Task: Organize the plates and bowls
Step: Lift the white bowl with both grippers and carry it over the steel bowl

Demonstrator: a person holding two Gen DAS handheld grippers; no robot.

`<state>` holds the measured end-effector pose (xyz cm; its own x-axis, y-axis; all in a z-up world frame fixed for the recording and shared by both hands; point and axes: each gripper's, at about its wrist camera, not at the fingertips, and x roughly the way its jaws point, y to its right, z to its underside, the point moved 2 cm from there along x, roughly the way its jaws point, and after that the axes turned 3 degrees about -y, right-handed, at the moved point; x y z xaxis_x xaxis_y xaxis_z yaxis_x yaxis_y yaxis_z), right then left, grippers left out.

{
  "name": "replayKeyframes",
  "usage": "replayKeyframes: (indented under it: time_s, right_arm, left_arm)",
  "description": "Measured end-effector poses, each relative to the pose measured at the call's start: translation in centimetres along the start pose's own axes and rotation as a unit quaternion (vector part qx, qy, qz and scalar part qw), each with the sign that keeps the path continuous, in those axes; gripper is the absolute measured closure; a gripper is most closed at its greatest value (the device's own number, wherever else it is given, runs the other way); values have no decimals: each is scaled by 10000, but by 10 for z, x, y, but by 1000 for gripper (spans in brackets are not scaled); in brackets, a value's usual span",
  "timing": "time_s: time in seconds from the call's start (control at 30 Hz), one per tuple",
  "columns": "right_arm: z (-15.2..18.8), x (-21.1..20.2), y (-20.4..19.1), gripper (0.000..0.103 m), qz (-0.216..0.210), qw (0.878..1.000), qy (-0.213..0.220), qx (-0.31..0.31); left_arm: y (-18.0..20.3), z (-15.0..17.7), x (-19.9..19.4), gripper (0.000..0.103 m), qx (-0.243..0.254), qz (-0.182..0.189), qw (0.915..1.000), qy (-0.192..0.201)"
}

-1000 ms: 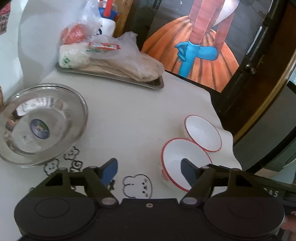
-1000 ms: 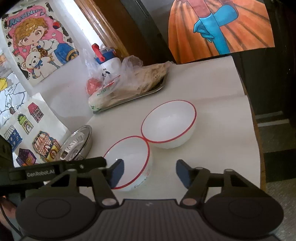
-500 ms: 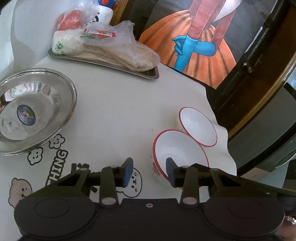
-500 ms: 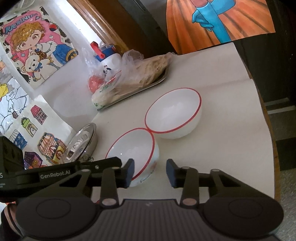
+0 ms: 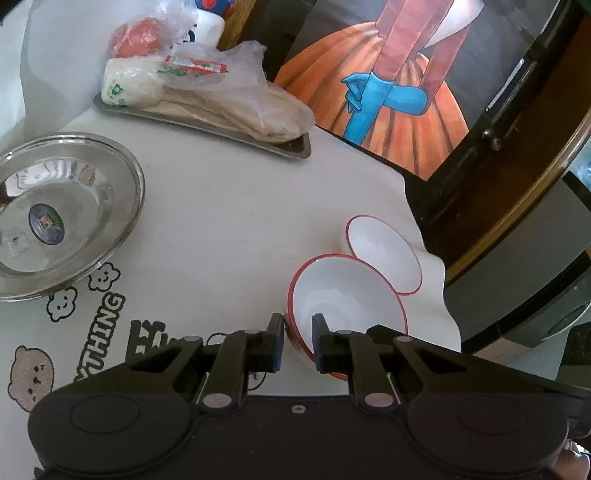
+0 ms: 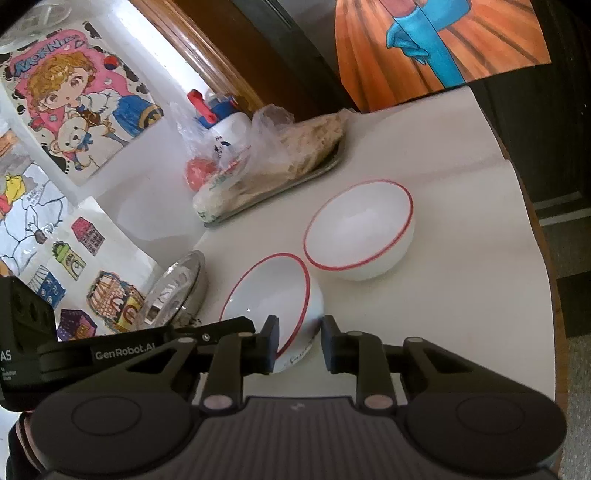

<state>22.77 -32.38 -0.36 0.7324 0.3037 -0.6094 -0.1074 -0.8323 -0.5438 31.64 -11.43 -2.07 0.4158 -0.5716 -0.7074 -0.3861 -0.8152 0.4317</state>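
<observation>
Near white red-rimmed ceramic bowl [image 5: 343, 299], on white tablecloth [image 5: 229, 206] touching its twin [image 5: 384, 254]: rim newly pinched by left gripper [image 5: 297, 341] and right gripper [image 6: 298, 343], jaws just closed; ready for lifting.

Near bowl [image 5: 343, 299] bottom edge hidden behind left gripper [image 5: 298, 341] fingers. Far bowl [image 5: 384, 254] partly covered by near bowl rim. Steel bowl [image 5: 70, 210] cut off by left edge of picture. Bottle [image 5: 208, 18] top cut off; food under plastic bag [image 5: 236, 88] too blurry to name. Hand [image 6: 22, 435] barely peeks in right wrist view corner.
</observation>
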Motion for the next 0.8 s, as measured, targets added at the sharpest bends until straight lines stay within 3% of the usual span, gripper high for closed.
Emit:
replayKeyframes:
  time_s: [0.37, 0.8]
  right_arm:
    - [-1, -34, -19, 77, -228, 9995, 176, -162]
    - [49, -78, -47, 77, -246, 9979, -192, -560]
  left_arm:
    - [22, 2, -50, 86, 163, 26, 9990, 404]
    - [28, 67, -106, 86, 46, 11, 9995, 309]
